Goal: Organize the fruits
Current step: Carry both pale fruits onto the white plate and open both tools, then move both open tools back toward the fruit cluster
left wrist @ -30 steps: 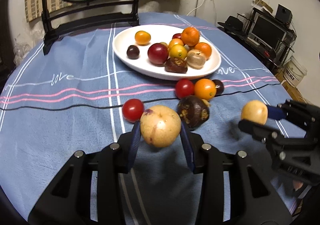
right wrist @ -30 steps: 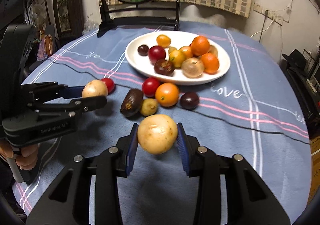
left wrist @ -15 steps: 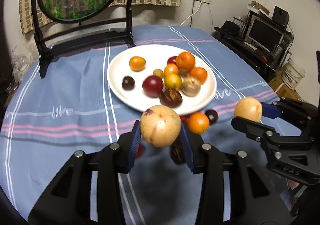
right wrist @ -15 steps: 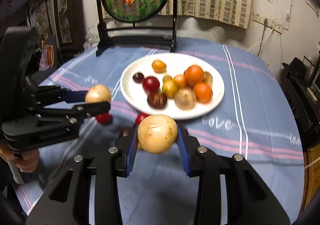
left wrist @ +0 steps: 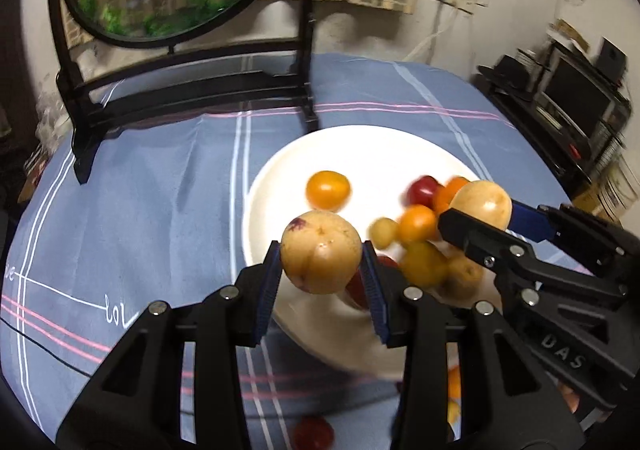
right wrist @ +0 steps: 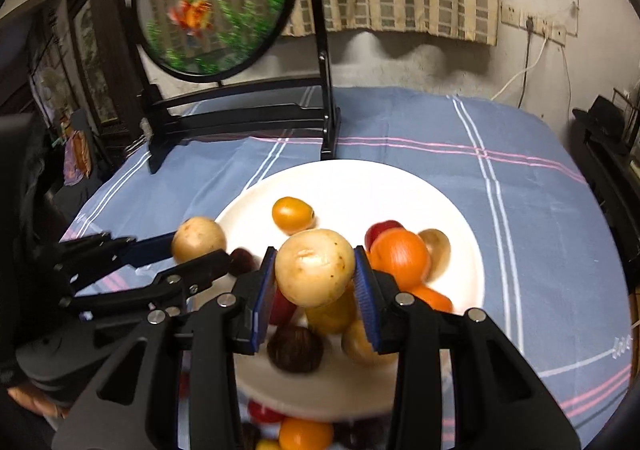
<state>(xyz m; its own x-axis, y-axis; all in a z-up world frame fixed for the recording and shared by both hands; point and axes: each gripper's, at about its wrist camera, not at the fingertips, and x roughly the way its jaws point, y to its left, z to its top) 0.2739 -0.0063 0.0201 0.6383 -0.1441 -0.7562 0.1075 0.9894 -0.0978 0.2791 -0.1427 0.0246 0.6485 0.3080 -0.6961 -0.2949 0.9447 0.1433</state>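
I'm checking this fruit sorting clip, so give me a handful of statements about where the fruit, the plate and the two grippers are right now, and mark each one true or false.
1. The left gripper is shut on a tan round fruit. True.
2. The right gripper is empty. False: it clamps a pale round fruit.
3. Both held fruits hang over the white plate. True.
4. The plate holds no fruit. False: an orange fruit and others lie on it.
5. Every fruit is off the tablecloth. False: some remain near the plate's near edge.
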